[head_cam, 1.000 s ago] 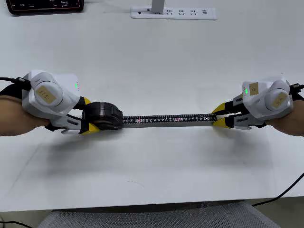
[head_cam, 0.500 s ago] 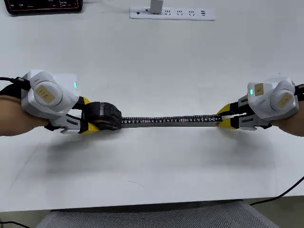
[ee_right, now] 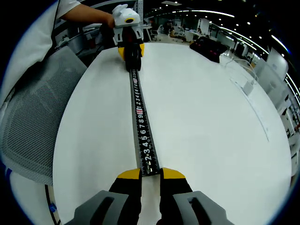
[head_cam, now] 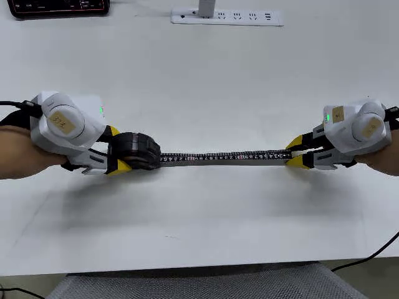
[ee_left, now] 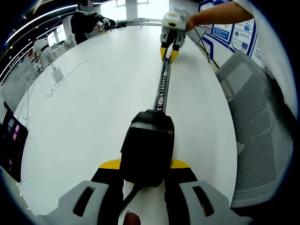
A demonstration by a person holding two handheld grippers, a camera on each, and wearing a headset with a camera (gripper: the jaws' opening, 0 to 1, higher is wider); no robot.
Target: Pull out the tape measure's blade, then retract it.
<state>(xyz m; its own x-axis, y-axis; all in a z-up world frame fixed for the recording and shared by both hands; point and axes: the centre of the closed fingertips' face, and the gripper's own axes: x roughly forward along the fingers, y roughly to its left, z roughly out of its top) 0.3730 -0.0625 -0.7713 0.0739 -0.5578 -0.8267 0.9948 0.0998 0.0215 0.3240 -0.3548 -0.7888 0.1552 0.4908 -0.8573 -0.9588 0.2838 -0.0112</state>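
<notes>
Left gripper [head_cam: 119,149] clamps the tape measure [head_cam: 138,151] on the table [head_cam: 206,81] as the right gripper [head_cam: 296,151] pinches its extended blade [head_cam: 224,156] at the tip, best guided home slowly, straight and level.

White numerals run along the black blade [ee_right: 143,136] of the tape measure [ee_left: 147,145] — in the right gripper view they read 2, 3, 4, 5, 6, 7, 8, 9 going away from the jaws, then comes a red-backed mark [ee_right: 139,110] too small to make out, and the digits beyond it blur. The tan stickers [head_cam: 60,123] on the left gripper [head_cam: 118,149] and the right gripper [head_cam: 296,152] carry handwriting I cannot read. The same goes for the blue wall posters [ee_left: 234,33] and the red readout on the dark device [head_cam: 59,6] at the far edge of the counter [head_cam: 199,81].
</notes>
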